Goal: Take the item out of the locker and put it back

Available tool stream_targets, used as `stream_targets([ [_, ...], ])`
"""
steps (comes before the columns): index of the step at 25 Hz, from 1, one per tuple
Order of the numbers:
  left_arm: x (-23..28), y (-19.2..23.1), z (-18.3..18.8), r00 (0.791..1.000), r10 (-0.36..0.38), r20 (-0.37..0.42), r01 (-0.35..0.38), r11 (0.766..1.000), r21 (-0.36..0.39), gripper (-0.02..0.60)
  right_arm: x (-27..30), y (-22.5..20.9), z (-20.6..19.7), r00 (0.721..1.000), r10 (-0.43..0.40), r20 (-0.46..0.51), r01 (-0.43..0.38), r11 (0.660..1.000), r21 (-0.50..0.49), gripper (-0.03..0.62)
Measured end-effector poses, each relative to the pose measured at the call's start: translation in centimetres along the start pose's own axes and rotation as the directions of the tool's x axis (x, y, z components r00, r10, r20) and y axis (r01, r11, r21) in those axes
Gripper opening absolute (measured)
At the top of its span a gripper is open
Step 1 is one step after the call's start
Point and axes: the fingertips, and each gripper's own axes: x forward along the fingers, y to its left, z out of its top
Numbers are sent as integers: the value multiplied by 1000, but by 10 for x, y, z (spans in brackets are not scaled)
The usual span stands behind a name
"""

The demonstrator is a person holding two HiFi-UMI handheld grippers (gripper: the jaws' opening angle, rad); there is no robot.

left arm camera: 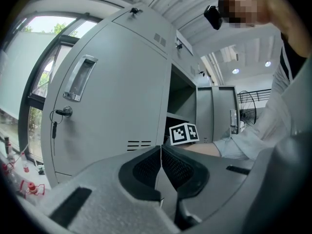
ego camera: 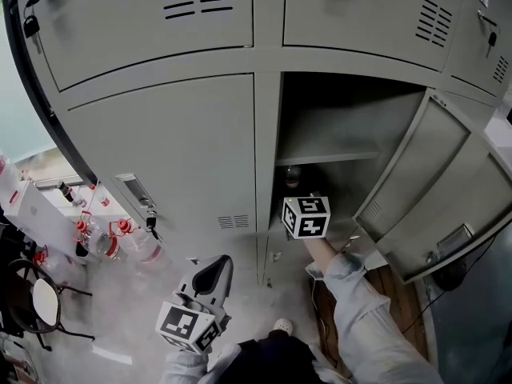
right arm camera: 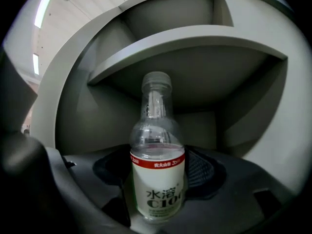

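right fingers (right arm camera: 204, 167) grip the bottle (right arm camera: 157, 179) labelled "水溶 c10" inside the locker (right arm camera: 258, 91); left fingers (left arm camera: 146, 167) closed, empty.

A bottle (right arm camera: 157, 174) stands upright in the locker (ego camera: 176, 150) beneath its shelf (right arm camera: 195, 43).

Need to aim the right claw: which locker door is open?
The lower right locker door, swung out to the right off its dark compartment. The lower left door and the upper doors are shut.
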Motion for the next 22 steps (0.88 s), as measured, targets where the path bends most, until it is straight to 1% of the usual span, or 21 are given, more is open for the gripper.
stream_targets([
  [3,-8,-5,2,1000,-14,6,14,1000,4,12,0,4,-8,998,19,-64,-16,999,49,315],
  [4,-11,-7,3,1000,-20,8,20,1000,5,12,-4,4,-10,997,26,-77,-20,997,79,341],
  [6,-19,-9,4,999,-35,10,34,999,10,11,-20,2,-6,998,33,-55,-24,989,146,366],
  [7,-23,-10,4,999,-43,11,43,999,12,11,-32,2,0,999,42,-33,-35,983,179,392],
  [8,-26,-12,3,998,-53,13,53,998,14,12,-45,5,7,998,60,-14,-55,976,209,403],
  [10,-32,-15,2,997,-77,18,77,997,13,12,-78,12,23,995,100,6,-98,963,251,403],
  [13,-38,-19,0,993,-110,31,109,994,10,12,-139,24,48,992,115,41,-122,958,261,403],
  [15,-40,-23,-3,991,-132,37,132,991,2,12,-183,34,58,992,115,60,-127,957,263,403],
  [17,-39,-29,-7,988,-152,41,152,988,-11,12,-224,43,55,992,114,57,-125,959,255,400],
  [18,-39,-32,-10,987,-159,39,159,987,-16,12,-243,46,48,994,103,43,-110,963,247,400],
  [19,-40,-33,-14,986,-162,35,163,986,-19,12,-261,46,38,997,75,19,-77,967,241,397],
  [20,-40,-34,-17,986,-164,29,164,986,-22,12,-278,45,26,1000,28,-9,-26,971,238,366],
  [21,-41,-34,-21,986,-164,23,165,986,-25,12,-295,42,14,999,-29,-37,37,971,236,290],
  [22,-41,-35,-24,986,-165,17,165,986,-28,11,-309,40,3,995,-83,-61,95,967,235,186],
])
